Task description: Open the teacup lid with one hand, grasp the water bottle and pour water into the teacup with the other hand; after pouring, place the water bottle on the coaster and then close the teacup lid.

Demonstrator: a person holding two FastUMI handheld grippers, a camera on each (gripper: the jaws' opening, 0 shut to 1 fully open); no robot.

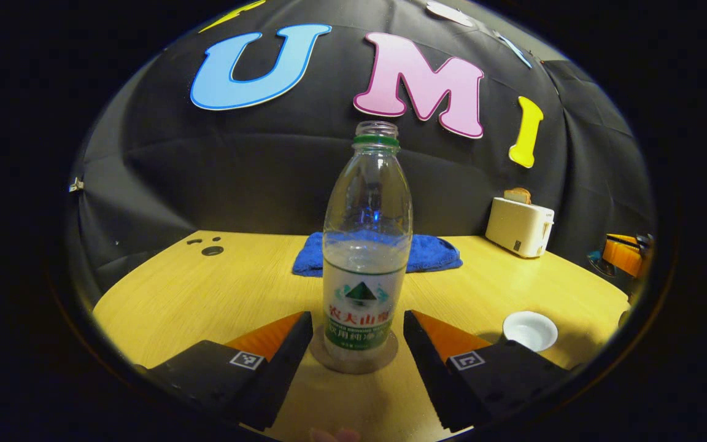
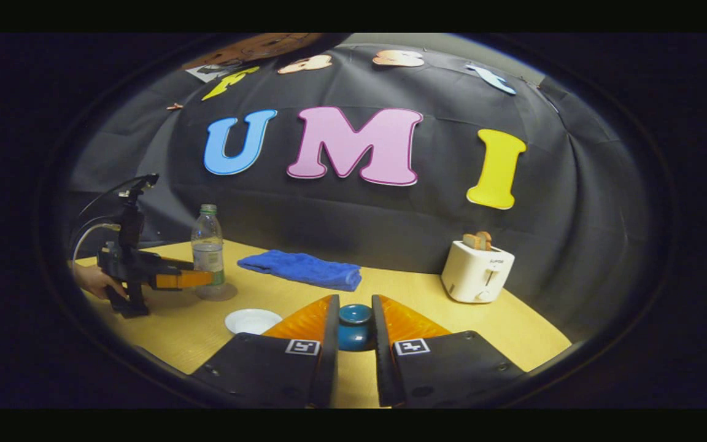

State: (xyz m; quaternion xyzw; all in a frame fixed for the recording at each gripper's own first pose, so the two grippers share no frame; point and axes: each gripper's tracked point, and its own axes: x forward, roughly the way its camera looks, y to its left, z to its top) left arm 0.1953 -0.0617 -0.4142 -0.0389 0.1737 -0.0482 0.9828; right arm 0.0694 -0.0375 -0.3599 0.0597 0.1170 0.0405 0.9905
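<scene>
An uncapped clear water bottle (image 1: 366, 245), partly filled, stands upright on a round coaster (image 1: 353, 362). My left gripper (image 1: 358, 316) is open, one finger on each side of the bottle's base with small gaps. The right gripper view has that bottle (image 2: 208, 248) at the far left with the left gripper (image 2: 203, 279) beside it. My right gripper (image 2: 355, 299) is shut on the round blue teacup lid (image 2: 355, 325). The white teacup (image 1: 530, 329) sits open on the table, also seen as the teacup (image 2: 253, 320) left of my right fingers.
A folded blue towel (image 1: 427, 253) lies behind the bottle near the cloth wall. A white toaster (image 2: 476, 271) with bread in it stands at the back right. A hand (image 2: 92, 279) holds the left gripper. The wooden table (image 1: 206, 294) curves away at its edges.
</scene>
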